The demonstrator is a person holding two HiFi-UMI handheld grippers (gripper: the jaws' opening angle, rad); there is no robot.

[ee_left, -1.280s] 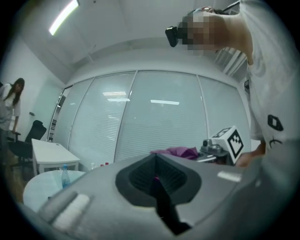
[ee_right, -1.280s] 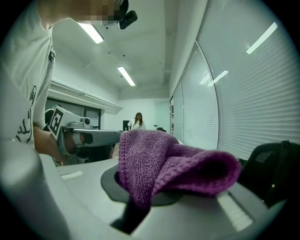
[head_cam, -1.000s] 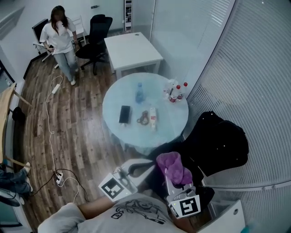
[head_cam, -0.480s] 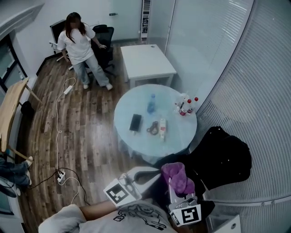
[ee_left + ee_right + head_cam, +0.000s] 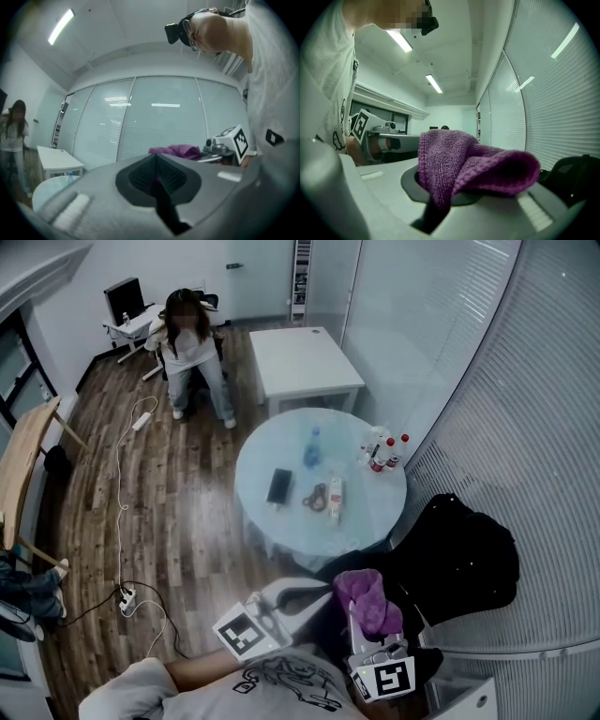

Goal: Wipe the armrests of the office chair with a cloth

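Right tool [image 5: 437, 210] is clenched on the purple cloth [image 5: 471, 161], which it holds up just beside the office chair [image 5: 405, 570]. Left tool [image 5: 161, 201] is pressed together with nothing in it. Only a small fold seems pinched, so hard rubbing could pull the cloth free. A black garment [image 5: 469, 540] covers the chair, and I cannot make out its armrests.

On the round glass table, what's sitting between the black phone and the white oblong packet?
A small dark looped object, too small to identify, lies between the black phone and the white oblong packet. The head view shows it.
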